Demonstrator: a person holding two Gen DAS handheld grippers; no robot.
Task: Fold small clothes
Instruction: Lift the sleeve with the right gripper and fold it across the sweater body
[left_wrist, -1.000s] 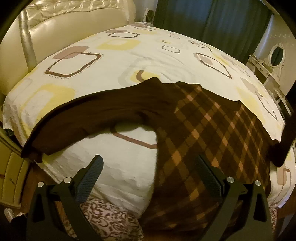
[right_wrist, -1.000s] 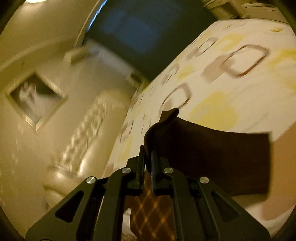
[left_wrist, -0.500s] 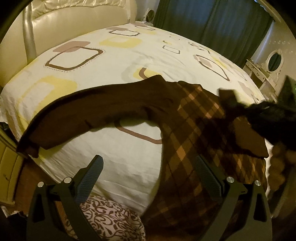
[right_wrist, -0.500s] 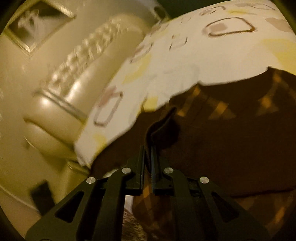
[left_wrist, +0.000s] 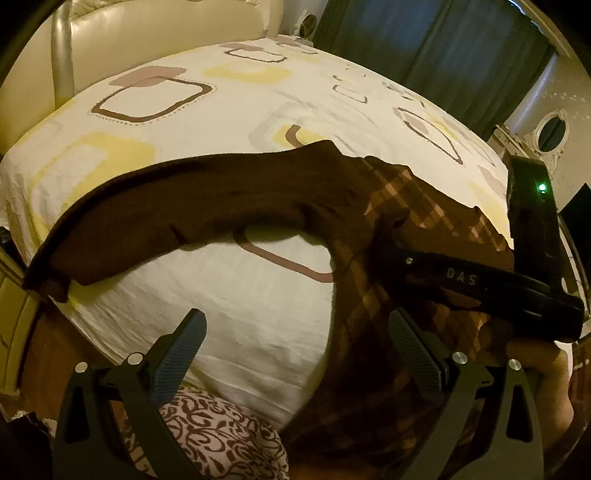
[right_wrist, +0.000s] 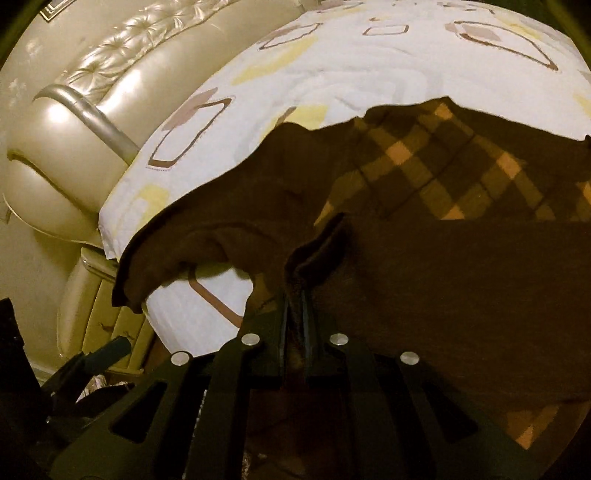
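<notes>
I have the right claw (right_wrist: 295, 295) pinching the sweater (left_wrist: 229, 199) sleeve cuff over its plaid body on the bed (left_wrist: 258, 92), jaws starting to part. Left claw (left_wrist: 295, 343) spread, empty, waiting nearby.

A dark brown garment (left_wrist: 424, 236) with orange-tan plaid is lying on a white bedspread (left_wrist: 258, 110) showing yellow and brown squares (headboard (right_wrist: 74, 122) gleaming cream, curtains (left_wrist: 424, 48) dark teal).
</notes>
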